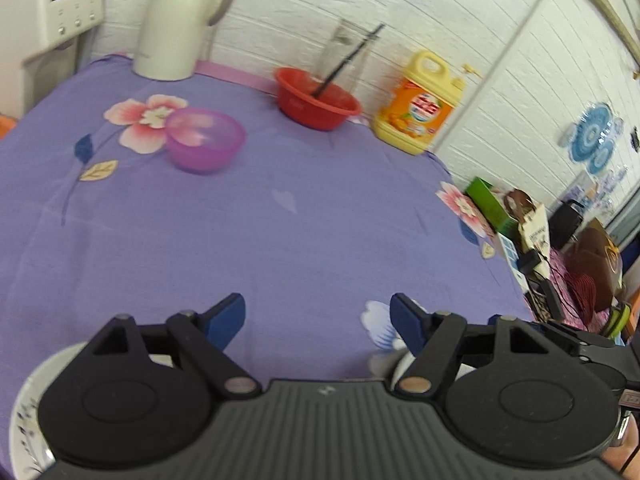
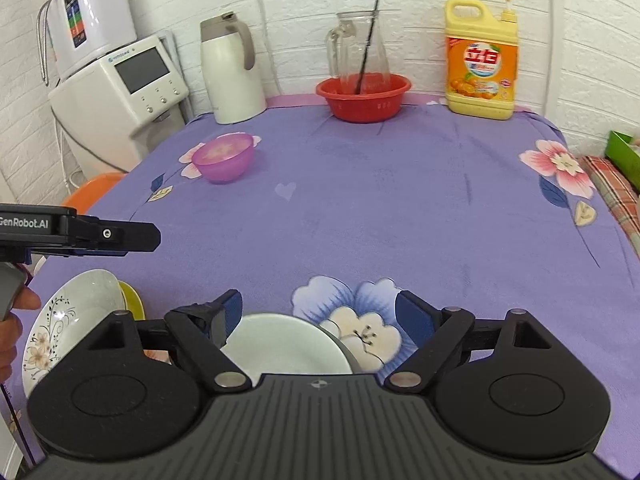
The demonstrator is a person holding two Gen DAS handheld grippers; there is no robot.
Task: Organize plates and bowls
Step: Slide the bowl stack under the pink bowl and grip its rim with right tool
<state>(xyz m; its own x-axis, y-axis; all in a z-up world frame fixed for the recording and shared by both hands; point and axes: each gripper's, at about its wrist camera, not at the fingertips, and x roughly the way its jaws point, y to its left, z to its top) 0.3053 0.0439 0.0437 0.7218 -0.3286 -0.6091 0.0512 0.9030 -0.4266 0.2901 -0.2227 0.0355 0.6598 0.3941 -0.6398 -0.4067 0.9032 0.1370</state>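
showing: a purple floral tablecloth with dishes in two groups, seen from both wrist views.
left gripper: jaws stand wide apart and empty, only cloth between the blue pads; in the right wrist view it enters from the left edge, above the patterned plate.
right gripper: jaws open, gripping nothing — they hover over the white plate without touching it, as far as the view shows.
patterned plate: lower left of the right wrist view, resting tilted on a yellow dish that peeks out behind it.
white plate: bottom centre, partly hidden by the gripper body; a dark rim shows at its right, possibly another dish beneath.
purple bowl: upper left of centre, alone, well apart from the plates.
red basin: top centre by the wall, holding a glass jug.
progress, judged: plates partly gathered near the front edge — the purple bowl and the final stacking look still to be done.
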